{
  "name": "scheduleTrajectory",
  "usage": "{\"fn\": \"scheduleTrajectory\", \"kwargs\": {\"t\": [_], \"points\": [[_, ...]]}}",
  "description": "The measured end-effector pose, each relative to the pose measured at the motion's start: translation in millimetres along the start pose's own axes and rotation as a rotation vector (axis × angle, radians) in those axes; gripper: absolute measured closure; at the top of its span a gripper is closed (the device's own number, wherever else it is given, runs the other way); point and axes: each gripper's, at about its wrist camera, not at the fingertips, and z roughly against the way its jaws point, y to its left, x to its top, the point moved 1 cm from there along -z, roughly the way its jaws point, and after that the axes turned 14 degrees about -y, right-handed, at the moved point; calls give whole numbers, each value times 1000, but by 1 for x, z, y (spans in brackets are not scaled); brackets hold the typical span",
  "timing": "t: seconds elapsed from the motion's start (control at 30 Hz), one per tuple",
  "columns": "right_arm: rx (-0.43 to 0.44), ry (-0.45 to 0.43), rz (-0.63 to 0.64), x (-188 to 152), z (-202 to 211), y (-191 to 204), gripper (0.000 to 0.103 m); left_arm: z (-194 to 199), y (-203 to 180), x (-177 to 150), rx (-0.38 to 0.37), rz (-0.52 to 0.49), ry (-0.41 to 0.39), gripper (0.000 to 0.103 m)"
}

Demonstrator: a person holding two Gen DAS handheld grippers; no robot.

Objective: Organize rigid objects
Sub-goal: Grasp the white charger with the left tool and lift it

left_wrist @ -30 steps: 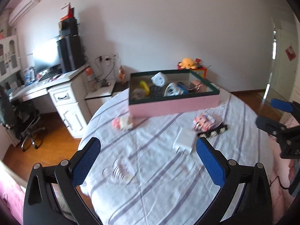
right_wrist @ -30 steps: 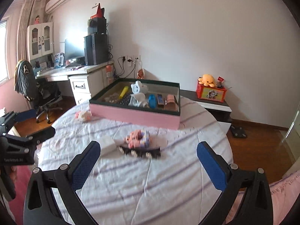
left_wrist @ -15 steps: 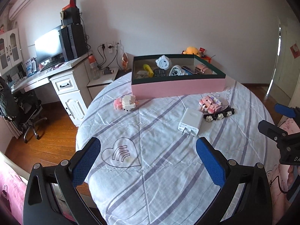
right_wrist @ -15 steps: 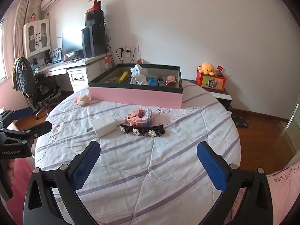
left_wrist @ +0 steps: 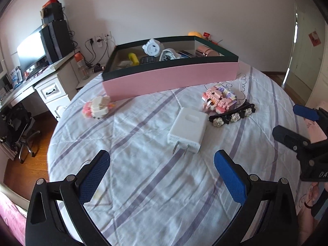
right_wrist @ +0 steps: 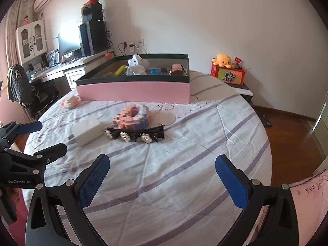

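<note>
A pink box with a dark green rim (left_wrist: 170, 78) (right_wrist: 133, 91) stands at the far side of the round bed and holds several small items. On the striped cover lie a white plug charger (left_wrist: 187, 130) (right_wrist: 87, 131), a pink brick model (left_wrist: 219, 99) (right_wrist: 133, 117), a black hair clip with flower studs (left_wrist: 231, 116) (right_wrist: 134, 135) and a small pink and white brick toy (left_wrist: 98, 106) (right_wrist: 69, 102). My left gripper (left_wrist: 162, 168) is open and empty, just short of the charger. My right gripper (right_wrist: 162, 170) is open and empty, short of the hair clip.
A white desk with monitor and speakers (left_wrist: 41, 47) and an office chair (right_wrist: 22, 88) stand to the left. A low side table with an orange plush on a red box (right_wrist: 227, 69) is at the right. Wooden floor surrounds the bed.
Both grippers have moved down and forward toward the bed. The charger, brick model and hair clip now appear larger and closer. Both grippers stay open.
</note>
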Motion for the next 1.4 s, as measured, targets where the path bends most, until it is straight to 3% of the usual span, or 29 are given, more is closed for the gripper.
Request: {"fn": "scheduleTrajectory", "kwargs": {"t": [0.17,0.27,0.4,0.5,0.57,0.7,0.97,1.13,1.4], "points": [[11,19,-16,-4,-11,-6,0,-24,-11,7,-46,-19,30,0],[20,22,-25,-4,-15,-8,0,-39,-15,9,-110,-16,59,1],[33,29,-30,-5,-17,-8,0,-52,-13,7,-133,8,105,14],[33,39,-40,-6,-19,-9,0,-51,-9,7,-120,18,98,33],[27,43,-40,-5,-20,-8,0,-47,-6,8,-119,30,80,63],[12,56,-32,-6,-20,-7,0,-40,2,5,-106,54,63,63],[4,39,28,19,-20,6,0,-23,32,-5,33,72,40,62],[26,61,83,39,-43,30,0,-25,55,-10,103,115,30,62],[79,169,108,37,-94,55,0,-28,60,-14,82,136,18,62]]}}
